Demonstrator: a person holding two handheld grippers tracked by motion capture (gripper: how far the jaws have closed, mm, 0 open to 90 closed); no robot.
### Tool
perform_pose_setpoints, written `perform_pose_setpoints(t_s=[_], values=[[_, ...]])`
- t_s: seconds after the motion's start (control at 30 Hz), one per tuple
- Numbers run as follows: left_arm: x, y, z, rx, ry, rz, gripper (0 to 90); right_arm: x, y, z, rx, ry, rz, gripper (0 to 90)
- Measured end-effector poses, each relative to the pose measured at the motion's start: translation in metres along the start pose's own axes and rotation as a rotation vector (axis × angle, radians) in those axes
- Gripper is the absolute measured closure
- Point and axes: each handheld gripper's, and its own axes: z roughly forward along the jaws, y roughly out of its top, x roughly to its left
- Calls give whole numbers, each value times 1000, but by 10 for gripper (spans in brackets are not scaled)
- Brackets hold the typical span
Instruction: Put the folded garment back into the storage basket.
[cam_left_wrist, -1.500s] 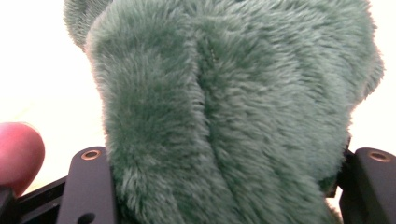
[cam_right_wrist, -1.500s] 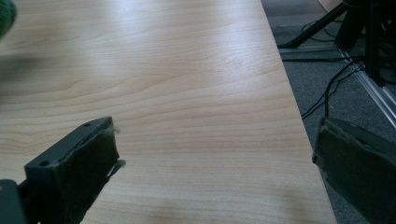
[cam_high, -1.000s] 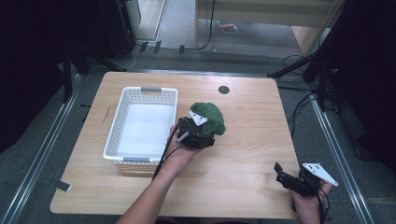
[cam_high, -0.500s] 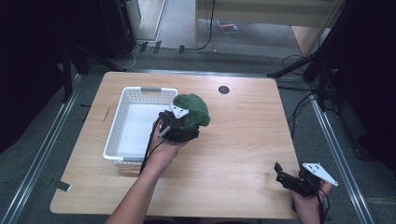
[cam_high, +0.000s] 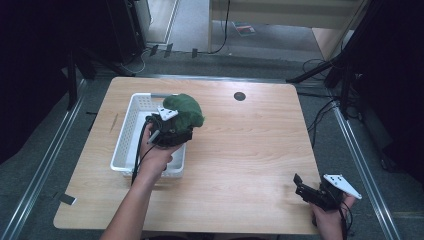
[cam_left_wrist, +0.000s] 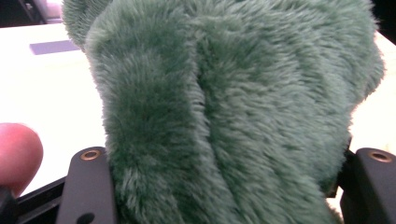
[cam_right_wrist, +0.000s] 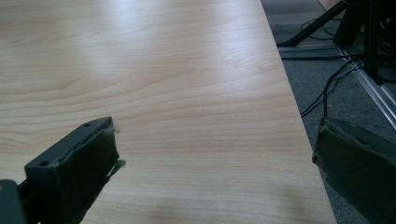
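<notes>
The left claw (cam_high: 176, 126) is clamped on a green plush toy (cam_high: 184, 110) above the white basket's (cam_high: 131, 131) right rim, soft, light, compressible fur best pinched deep through its bulk, while the right claw (cam_high: 306, 189) gapes empty over the bench (cam_high: 250, 150).

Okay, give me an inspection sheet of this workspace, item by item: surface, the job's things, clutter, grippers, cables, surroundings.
Surface: wooden table, light grain, with a dark round grommet hole near the far edge.
Job's things: green plush toy held over the far right corner of the white plastic basket; nothing seen inside the visible part of the basket.
Clutter: nothing seen.
Grippers: left gripper shut on the plush; right gripper open, holding nothing, near the table's near right corner.
Cables: black cable trailing from the left gripper along the forearm; more cables on the floor.
Surroundings: grey carpet, metal floor rails, dark stands.
</notes>
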Motion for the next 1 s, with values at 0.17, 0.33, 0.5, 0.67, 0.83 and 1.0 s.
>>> perform_pose_setpoints(t_s=[0.17,0.33,0.5,0.67,0.83,1.0], values=[[14,-1,-2,0,27,-17,325,0,0,0,1,-1,-1,4],[28,-3,0,12,56,-21,325,0,0,0,1,-2,-1,4],[37,-4,5,16,76,-23,325,0,0,0,2,-3,0,4],[47,-7,16,47,86,-30,325,0,0,0,2,-2,1,4],[57,-12,26,80,83,-25,319,0,0,0,2,-3,1,4],[65,-16,34,96,86,-25,317,0,0,0,3,-2,1,4]])
